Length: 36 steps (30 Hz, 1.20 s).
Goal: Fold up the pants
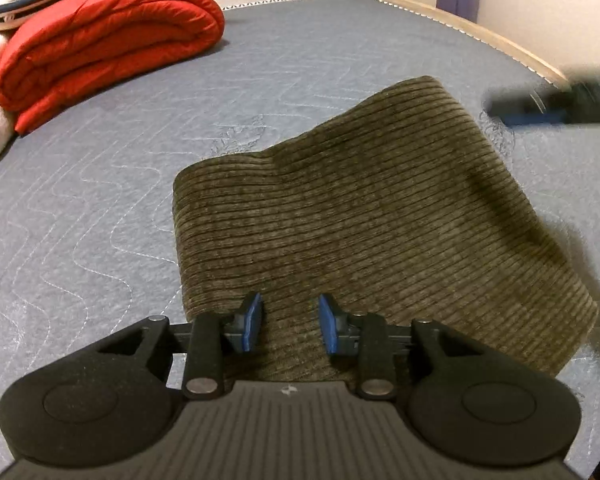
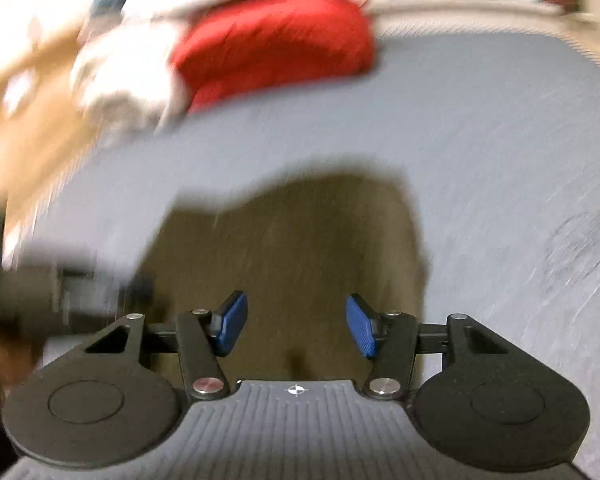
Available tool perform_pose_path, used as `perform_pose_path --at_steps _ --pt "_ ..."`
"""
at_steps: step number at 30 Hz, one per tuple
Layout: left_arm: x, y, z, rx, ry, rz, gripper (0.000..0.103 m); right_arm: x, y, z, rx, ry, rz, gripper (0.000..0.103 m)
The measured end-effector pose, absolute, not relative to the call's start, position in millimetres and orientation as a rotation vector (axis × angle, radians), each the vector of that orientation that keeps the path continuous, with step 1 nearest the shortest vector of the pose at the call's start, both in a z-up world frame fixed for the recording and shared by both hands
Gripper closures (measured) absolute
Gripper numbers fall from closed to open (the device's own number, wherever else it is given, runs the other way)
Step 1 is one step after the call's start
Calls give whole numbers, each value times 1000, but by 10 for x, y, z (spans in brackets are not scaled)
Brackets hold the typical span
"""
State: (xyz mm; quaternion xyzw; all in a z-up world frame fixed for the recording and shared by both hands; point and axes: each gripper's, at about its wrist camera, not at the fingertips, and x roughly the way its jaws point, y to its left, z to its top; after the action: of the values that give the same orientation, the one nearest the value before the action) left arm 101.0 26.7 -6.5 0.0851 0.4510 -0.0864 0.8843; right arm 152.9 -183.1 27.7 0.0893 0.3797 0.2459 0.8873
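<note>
Left tool [image 1: 289,322] hovers over the near edge of the folded pants [image 1: 380,216], jaws apart, gripping nothing. The pants lie mid-bed [image 1: 100,200], thick corduroy: soft, floppy, grippy, probably fairly light. Best pinched at the near corners. Right tool [image 2: 296,326] gapes empty above the same cloth.

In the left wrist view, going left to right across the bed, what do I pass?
Red quilt, then bare grey mattress, then the folded olive corduroy pants, then the blurred right tool at the right edge.
</note>
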Motion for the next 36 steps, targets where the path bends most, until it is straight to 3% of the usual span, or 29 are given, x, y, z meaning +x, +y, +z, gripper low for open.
perform_pose_path --at_steps 5,13,23,30,36 --pt "1072 229 -86 183 942 -178 64 1935 -1895 95 322 733 357 48" --pt "1075 246 -90 181 938 -184 63 2326 -1499 -246 187 799 178 56" --pt "1110 346 -69 142 959 -205 57 2619 -1248 -565 49 816 66 57" --pt "1113 373 -55 133 967 -199 54 2531 -1373 -468 89 794 99 54" --pt "1044 385 27 137 946 -189 48 2201 -1483 -82 98 707 116 40"
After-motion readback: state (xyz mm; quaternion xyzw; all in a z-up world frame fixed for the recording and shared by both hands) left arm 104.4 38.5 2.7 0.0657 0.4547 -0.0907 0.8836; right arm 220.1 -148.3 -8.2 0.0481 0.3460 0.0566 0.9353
